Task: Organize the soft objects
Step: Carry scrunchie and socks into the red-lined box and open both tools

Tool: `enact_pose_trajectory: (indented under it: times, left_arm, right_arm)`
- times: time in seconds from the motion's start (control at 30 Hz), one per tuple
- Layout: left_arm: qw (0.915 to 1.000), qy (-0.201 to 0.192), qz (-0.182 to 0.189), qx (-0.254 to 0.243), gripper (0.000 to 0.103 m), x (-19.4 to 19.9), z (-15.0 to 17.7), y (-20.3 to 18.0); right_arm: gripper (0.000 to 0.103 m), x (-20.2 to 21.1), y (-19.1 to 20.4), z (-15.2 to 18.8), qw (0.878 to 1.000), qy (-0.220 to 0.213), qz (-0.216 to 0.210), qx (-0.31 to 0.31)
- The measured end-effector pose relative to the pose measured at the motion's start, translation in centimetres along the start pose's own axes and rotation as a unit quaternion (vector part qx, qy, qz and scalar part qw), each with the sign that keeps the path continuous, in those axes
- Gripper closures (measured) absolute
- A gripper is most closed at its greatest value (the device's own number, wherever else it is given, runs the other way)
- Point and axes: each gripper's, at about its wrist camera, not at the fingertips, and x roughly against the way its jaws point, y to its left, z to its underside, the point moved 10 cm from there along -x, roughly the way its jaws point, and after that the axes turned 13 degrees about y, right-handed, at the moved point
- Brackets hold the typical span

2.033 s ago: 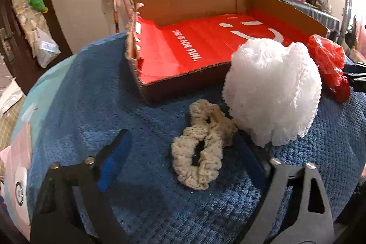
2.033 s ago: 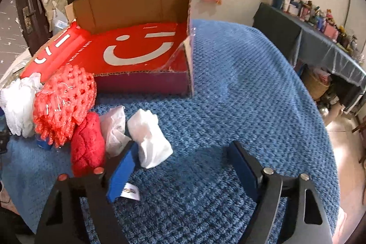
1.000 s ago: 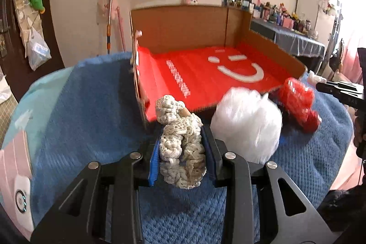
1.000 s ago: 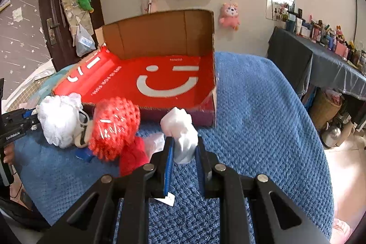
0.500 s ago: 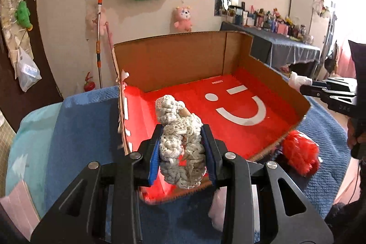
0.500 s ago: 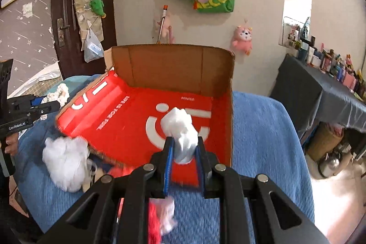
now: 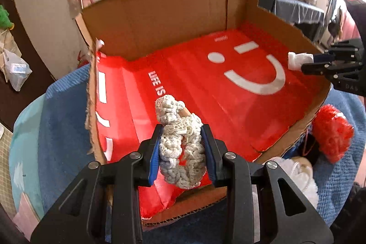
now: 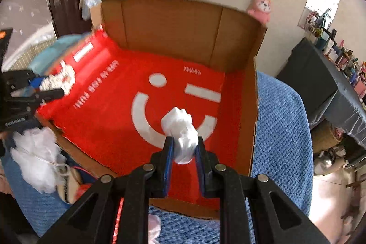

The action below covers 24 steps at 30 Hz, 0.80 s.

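My left gripper (image 7: pixel 181 136) is shut on a cream crocheted scrunchie (image 7: pixel 179 148), held over the near left part of the open cardboard box (image 7: pixel 173 10) with a red smiley floor. My right gripper (image 8: pixel 183 145) is shut on a white crumpled soft wad (image 8: pixel 181 134), hanging over the box floor near the smile. From the left wrist view the right gripper (image 7: pixel 304 62) with its white wad (image 7: pixel 297 60) reaches over the box's right wall. The right wrist view shows the left gripper (image 8: pixel 58 88) and the scrunchie (image 8: pixel 61 79) at the box's left side.
The box rests on a blue knit cover (image 8: pixel 279 129). Outside its near wall lie a white mesh pouf (image 8: pixel 36 159), a red mesh pouf (image 7: pixel 331 129) and another white soft piece (image 8: pixel 153 228). A dark cluttered table (image 8: pixel 324 81) stands at the right.
Both grippers have closed on their items, lifted them off the cover and carried them forward over the box, tilting down toward its red floor.
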Motion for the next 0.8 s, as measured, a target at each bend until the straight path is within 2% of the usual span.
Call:
enact_pose_trajectory:
  times: [0.2, 0.4, 0.8]
  left_arm:
    - [0.9995, 0.027, -0.001, -0.016, 0.072, -1.1, 0.7, -0.4]
    - [0.9988, 0.046, 0.018, -0.004, 0.072, -2.0, 1.0, 0.0]
    - [0.9985, 0.05, 0.024, -0.004, 0.072, -2.3, 1.3, 0.1]
  right_arm:
    - [0.083, -1.8, 0.1, 1.0, 0.998, 0.056, 0.023, 0.028]
    - [0.083, -3.5, 0.2, 2.1, 0.993, 0.1, 0.035, 0.044]
    - [0.083, -4.0, 0.7, 2.3, 0.989, 0.12, 0.046, 0.068]
